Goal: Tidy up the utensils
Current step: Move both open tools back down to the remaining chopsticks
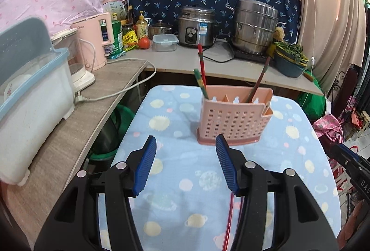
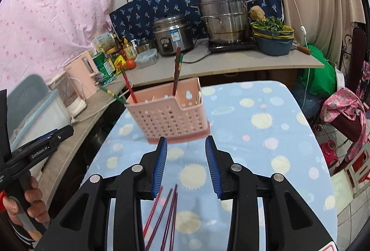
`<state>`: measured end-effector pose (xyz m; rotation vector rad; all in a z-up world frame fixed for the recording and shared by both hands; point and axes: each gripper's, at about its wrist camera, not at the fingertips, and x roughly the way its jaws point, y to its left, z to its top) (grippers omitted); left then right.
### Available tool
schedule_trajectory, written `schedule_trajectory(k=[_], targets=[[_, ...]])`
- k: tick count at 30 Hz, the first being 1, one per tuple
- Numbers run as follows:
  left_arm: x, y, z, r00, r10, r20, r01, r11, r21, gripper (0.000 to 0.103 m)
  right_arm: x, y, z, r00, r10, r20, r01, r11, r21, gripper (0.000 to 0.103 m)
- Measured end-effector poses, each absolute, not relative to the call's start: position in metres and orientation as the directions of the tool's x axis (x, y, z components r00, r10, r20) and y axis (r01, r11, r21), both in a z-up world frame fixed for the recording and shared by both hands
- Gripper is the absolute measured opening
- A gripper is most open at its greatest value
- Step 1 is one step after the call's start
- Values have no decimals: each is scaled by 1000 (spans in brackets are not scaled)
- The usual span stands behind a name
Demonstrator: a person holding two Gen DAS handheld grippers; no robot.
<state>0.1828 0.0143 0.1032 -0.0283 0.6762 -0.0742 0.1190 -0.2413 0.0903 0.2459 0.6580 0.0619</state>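
Above the near end of the blue planet-print cloth [image 2: 266, 135], the right gripper [image 2: 186, 153] stands released, nothing between its blue pads [image 2: 159, 165]; the gap is moderate. Directly beneath and behind its fingers lie the loose chopsticks [image 2: 166, 216], several dark red sticks fanned on the cloth, close together and partly crossing. The left gripper [image 1: 185, 158] is likewise released and empty, its jaws set wider; one red stick [image 1: 229, 223] shows under its right finger.

Beyond both grippers stands the pink perforated holder [image 1: 233, 119], upright on the cloth, divided into compartments. It already carries chopsticks: a red-and-green pair [image 1: 201, 75] leaning in the left compartment and a darker pair [image 1: 260, 82] in the right one. The middle compartments look unoccupied, though their depth is hidden.

Judgement: the step in hand is picking up the loose sticks for transfer to the holder. The sticks lie behind the fingertips in the right wrist view, so the gripper would need to draw back and tilt down before closing. Because the sticks overlap, taking one or a matched pair near mid-length would limit swinging. The holder looks light and could tip or slide on soft cloth; the left gripper is well placed to steady its near wall during insertion. Entry should be steep, clear of the leaning sticks.

Behind the cloth, the counter [image 1: 185, 61] holds a rice cooker [image 1: 196, 26] and a steamer pot [image 1: 254, 26], well apart from the work.
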Motion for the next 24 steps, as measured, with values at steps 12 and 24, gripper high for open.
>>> schedule_trajectory(k=[12,24], targets=[[142,14,70,737,-66,-673,52,998,-41,56,71,-232,51,744,104,-660,34,981,193,34],[109,16,34,682,-56,-729,58,998,-22,68,33,-209,6,679,107,-727,3,989,148,41]])
